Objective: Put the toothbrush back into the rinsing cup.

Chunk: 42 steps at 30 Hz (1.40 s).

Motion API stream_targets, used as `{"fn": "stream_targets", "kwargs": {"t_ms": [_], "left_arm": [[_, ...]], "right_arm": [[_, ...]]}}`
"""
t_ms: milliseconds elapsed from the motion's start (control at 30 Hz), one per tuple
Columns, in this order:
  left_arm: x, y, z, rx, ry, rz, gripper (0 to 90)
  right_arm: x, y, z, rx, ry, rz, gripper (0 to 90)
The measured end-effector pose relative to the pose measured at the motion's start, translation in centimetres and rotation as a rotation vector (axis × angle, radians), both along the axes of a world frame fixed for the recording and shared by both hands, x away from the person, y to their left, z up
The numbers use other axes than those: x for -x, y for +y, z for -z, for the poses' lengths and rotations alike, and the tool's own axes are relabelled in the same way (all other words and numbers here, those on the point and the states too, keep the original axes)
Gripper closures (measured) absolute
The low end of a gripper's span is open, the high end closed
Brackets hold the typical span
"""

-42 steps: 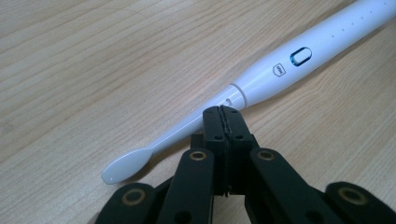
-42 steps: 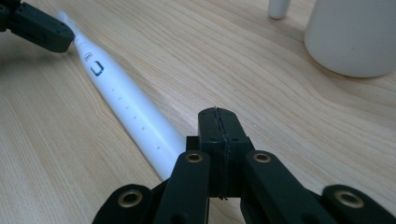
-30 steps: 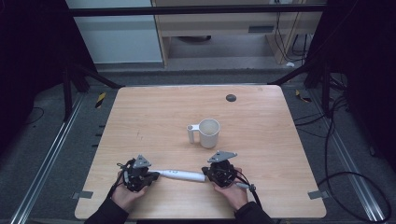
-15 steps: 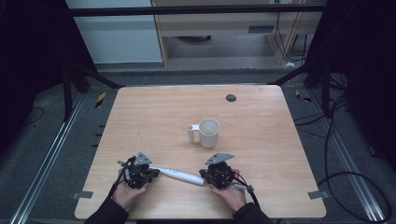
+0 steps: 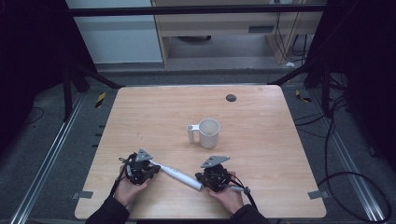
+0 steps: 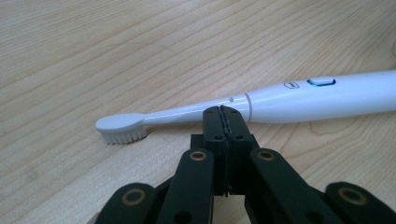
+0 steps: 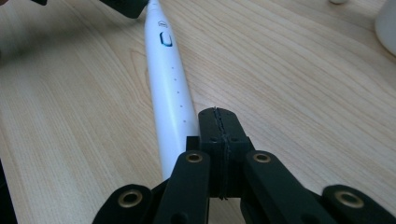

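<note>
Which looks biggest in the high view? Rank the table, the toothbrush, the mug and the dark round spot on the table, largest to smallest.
1. Table
2. Toothbrush, the longest item, though slim
3. Mug, shorter but bulkier, so its place against the toothbrush is a close call
4. Dark round spot

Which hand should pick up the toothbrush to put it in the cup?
Probably the right. The right gripper sits by the thick handle of the toothbrush, on the cup's side. The left gripper is at the thin neck. Both jaws are shut.
</note>
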<state>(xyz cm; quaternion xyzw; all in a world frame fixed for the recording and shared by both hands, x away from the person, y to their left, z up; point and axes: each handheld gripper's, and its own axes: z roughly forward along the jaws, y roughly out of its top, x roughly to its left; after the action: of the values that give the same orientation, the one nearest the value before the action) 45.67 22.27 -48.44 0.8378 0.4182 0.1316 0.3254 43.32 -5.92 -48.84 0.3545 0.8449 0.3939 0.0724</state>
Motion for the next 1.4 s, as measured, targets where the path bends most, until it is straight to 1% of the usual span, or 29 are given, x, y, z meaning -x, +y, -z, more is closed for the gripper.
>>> {"fn": "stream_targets", "kwargs": {"t_ms": [233,500,867,933,1233,1400], "left_arm": [[-0.4,-0.1,0.1,0.010,0.002,-0.009,89.3],[-0.9,-0.5,0.0,0.010,-0.009,-0.014,89.3],[-1.6,-1.3,0.0,0.009,-0.014,-0.003,89.3],[-1.7,-1.4,0.0,0.008,-0.013,-0.001,89.3],[-1.7,-1.4,0.0,0.012,-0.014,0.000,89.3],[-1.7,-1.4,0.0,0.012,-0.015,0.001,89.3]], "right_arm": [[0.3,0.4,0.0,-0.004,0.000,-0.019,90.0],[0.5,0.7,0.0,-0.010,0.004,-0.030,90.0],[0.9,1.3,0.1,-0.017,0.012,-0.053,90.0],[0.9,1.3,0.1,-0.018,0.008,-0.056,90.0],[1.1,2.0,0.2,-0.025,0.021,-0.074,90.0],[1.3,2.4,0.2,-0.029,0.017,-0.088,90.0]]}}
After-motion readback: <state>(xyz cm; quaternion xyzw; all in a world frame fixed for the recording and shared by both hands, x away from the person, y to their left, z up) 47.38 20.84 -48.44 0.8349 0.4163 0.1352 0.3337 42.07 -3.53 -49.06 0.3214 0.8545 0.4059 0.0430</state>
